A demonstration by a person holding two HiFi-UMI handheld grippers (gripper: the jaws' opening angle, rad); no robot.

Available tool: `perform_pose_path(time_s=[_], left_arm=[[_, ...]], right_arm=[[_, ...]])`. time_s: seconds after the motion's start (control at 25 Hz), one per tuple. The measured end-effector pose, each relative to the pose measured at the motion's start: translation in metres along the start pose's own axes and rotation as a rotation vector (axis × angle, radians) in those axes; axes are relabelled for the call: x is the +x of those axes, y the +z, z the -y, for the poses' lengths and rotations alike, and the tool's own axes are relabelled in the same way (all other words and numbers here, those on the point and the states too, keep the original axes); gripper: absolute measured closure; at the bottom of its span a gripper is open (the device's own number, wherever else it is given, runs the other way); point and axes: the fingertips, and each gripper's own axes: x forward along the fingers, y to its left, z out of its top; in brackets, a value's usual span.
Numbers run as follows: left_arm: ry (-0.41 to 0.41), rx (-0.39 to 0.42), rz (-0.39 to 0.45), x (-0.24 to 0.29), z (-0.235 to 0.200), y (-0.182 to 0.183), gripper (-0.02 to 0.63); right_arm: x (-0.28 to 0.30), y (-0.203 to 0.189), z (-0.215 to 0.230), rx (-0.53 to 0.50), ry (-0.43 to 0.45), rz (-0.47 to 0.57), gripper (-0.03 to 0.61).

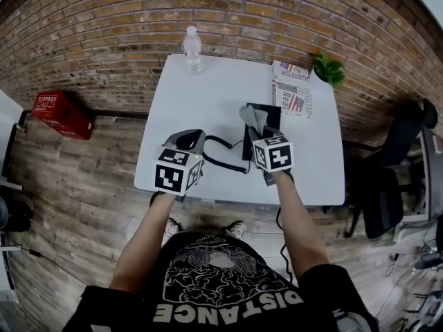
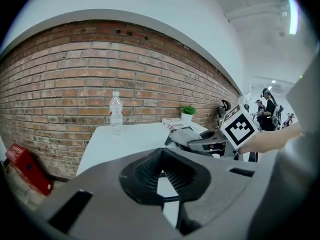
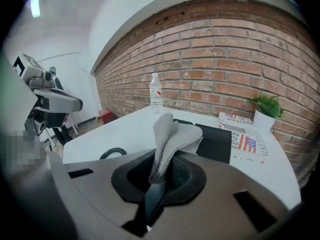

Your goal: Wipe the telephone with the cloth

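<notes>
A black telephone base (image 1: 271, 113) lies on the white table (image 1: 208, 88), with its coiled cord (image 1: 225, 151) curling left toward my left gripper (image 1: 188, 140). That gripper hovers over the table's front left and looks shut on the black handset (image 1: 185, 141); its own body hides most of the handset. In the left gripper view, only dark pads and a bit of cord (image 2: 170, 199) show at the left gripper (image 2: 162, 176). My right gripper (image 3: 162, 176) is shut on a grey cloth (image 3: 172, 134), held just above the base (image 3: 215, 143).
A water bottle (image 1: 192, 47) stands at the table's far edge. A newspaper (image 1: 292, 88) and a small potted plant (image 1: 328, 68) are at the far right. A red box (image 1: 62, 113) sits on the floor to the left, an office chair (image 1: 394, 178) to the right.
</notes>
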Motion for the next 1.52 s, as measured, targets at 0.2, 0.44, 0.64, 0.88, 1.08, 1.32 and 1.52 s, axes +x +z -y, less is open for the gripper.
perform_pose_path(time_s=[0.2, 0.44, 0.64, 0.88, 1.08, 1.32, 1.52], left_arm=[[-0.020, 0.001, -0.001, 0.002, 0.003, -0.001, 0.608], [-0.045, 0.003, 0.002, 0.002, 0.008, -0.002, 0.607], [-0.068, 0.009, 0.002, 0.001, 0.014, -0.004, 0.607], [-0.091, 0.015, -0.004, -0.002, 0.020, -0.007, 0.607], [-0.107, 0.020, -0.008, -0.002, 0.023, -0.009, 0.607], [-0.135, 0.036, -0.019, 0.001, 0.030, -0.013, 0.608], [-0.154, 0.043, -0.026, 0.001, 0.034, -0.014, 0.607]], right_arm=[[-0.003, -0.010, -0.007, 0.011, 0.000, -0.016, 0.566], [-0.009, -0.024, -0.017, 0.022, 0.000, -0.035, 0.566], [-0.016, -0.038, -0.024, 0.041, -0.006, -0.049, 0.566], [-0.023, -0.053, -0.035, 0.071, -0.005, -0.063, 0.566], [-0.026, -0.066, -0.044, 0.086, 0.003, -0.082, 0.566], [-0.031, -0.080, -0.052, 0.098, -0.003, -0.097, 0.567], [-0.032, -0.091, -0.060, 0.110, -0.001, -0.114, 0.566]])
